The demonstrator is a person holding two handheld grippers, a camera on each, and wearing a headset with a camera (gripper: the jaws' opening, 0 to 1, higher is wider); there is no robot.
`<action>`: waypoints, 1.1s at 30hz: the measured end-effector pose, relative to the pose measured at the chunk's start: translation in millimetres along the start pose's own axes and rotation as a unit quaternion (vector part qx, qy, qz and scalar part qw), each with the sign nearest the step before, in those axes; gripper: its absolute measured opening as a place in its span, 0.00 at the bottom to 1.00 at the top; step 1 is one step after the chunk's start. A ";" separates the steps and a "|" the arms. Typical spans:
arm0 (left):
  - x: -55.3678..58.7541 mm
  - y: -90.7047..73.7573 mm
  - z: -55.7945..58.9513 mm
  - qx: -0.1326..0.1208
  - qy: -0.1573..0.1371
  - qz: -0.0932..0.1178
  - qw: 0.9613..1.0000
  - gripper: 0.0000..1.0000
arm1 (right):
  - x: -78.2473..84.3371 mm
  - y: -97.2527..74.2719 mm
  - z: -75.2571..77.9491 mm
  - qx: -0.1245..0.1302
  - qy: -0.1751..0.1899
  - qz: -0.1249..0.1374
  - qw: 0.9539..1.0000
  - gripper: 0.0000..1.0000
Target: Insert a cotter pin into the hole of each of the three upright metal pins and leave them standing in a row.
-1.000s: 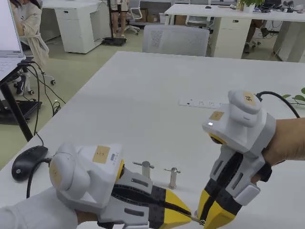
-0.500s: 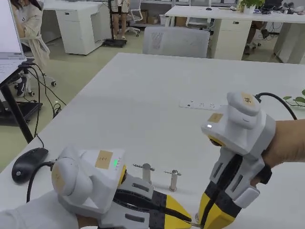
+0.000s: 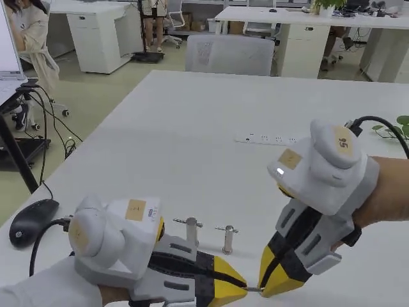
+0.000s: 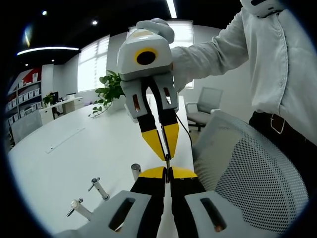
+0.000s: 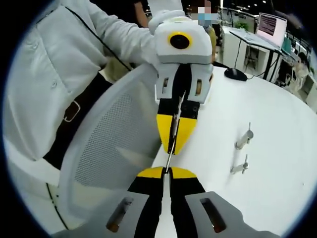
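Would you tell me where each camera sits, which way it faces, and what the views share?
Head view: on the person's headset, looking forward and down at the table; a sleeve and a forearm show, holding the left gripper and right gripper tip to tip.
Left gripper view: rides the left gripper, facing the right gripper, the person's shirt and a mesh chair.
Right gripper view: rides the right gripper, facing the left gripper and the shirt.
Shared: the cotter pin gripped by both; the upright metal pins.
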State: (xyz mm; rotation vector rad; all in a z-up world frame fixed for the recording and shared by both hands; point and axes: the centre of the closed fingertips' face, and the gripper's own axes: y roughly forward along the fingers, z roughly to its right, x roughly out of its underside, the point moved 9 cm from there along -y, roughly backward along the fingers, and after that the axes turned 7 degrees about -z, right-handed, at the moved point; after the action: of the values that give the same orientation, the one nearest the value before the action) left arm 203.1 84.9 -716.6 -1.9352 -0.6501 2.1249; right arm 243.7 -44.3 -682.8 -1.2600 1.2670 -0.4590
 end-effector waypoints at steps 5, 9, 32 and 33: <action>0.2 -0.4 -1.4 -0.012 -0.003 0.000 1.000 0.00 | -0.4 -0.5 -0.2 0.032 -0.003 -0.008 0.999 0.05; -1.0 -1.5 -2.0 -0.015 -0.005 0.007 1.000 0.00 | 0.2 -1.2 -0.4 0.041 0.001 -0.005 0.999 0.06; -1.4 0.3 -1.2 -0.008 -0.004 0.020 1.000 0.00 | 4.6 1.3 -2.0 0.054 0.021 0.006 0.998 0.04; -1.4 0.8 -1.2 -0.007 -0.004 0.020 1.000 0.00 | 4.9 1.2 -1.9 0.055 0.023 0.005 0.998 0.04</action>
State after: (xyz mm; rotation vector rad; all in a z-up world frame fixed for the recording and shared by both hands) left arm 204.6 83.8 -715.8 -1.9645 -0.6359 2.1579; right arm 243.1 -48.9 -685.6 -1.1568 1.2682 -0.5459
